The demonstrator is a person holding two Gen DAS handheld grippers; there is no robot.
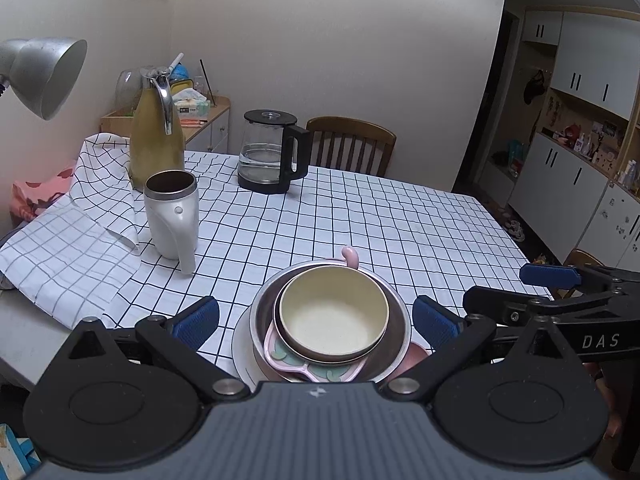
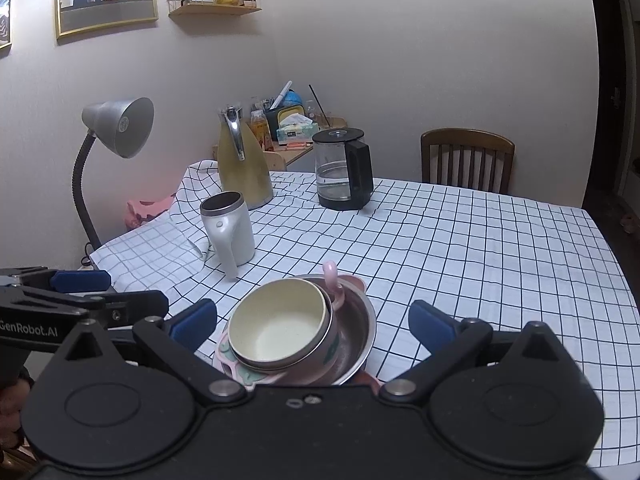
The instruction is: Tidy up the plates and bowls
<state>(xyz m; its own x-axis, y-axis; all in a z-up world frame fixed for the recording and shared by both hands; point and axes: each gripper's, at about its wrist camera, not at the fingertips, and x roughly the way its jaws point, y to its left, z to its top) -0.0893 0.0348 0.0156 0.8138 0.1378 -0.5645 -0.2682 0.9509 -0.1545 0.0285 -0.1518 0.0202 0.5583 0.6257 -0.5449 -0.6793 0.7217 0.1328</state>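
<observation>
A stack of dishes sits at the near edge of the checked tablecloth. On top is a cream bowl (image 1: 334, 312) (image 2: 280, 322). It rests on a pink plate with green pattern (image 1: 308, 368) (image 2: 240, 372) inside a steel bowl (image 1: 396, 328) (image 2: 358, 332), over a white plate (image 1: 240, 344). A pink handle (image 1: 351, 256) (image 2: 331, 276) sticks up behind. My left gripper (image 1: 316, 318) is open, its pads either side of the stack. My right gripper (image 2: 312, 320) is open too, straddling the stack; it also shows in the left wrist view (image 1: 552, 280).
Farther back on the table stand a white mug (image 1: 173, 216) (image 2: 230, 232), a yellow thermos jug (image 1: 157, 136) (image 2: 242, 164) and a glass kettle (image 1: 272, 152) (image 2: 344, 168). A desk lamp (image 2: 116, 128) is at the left, a wooden chair (image 2: 466, 160) behind.
</observation>
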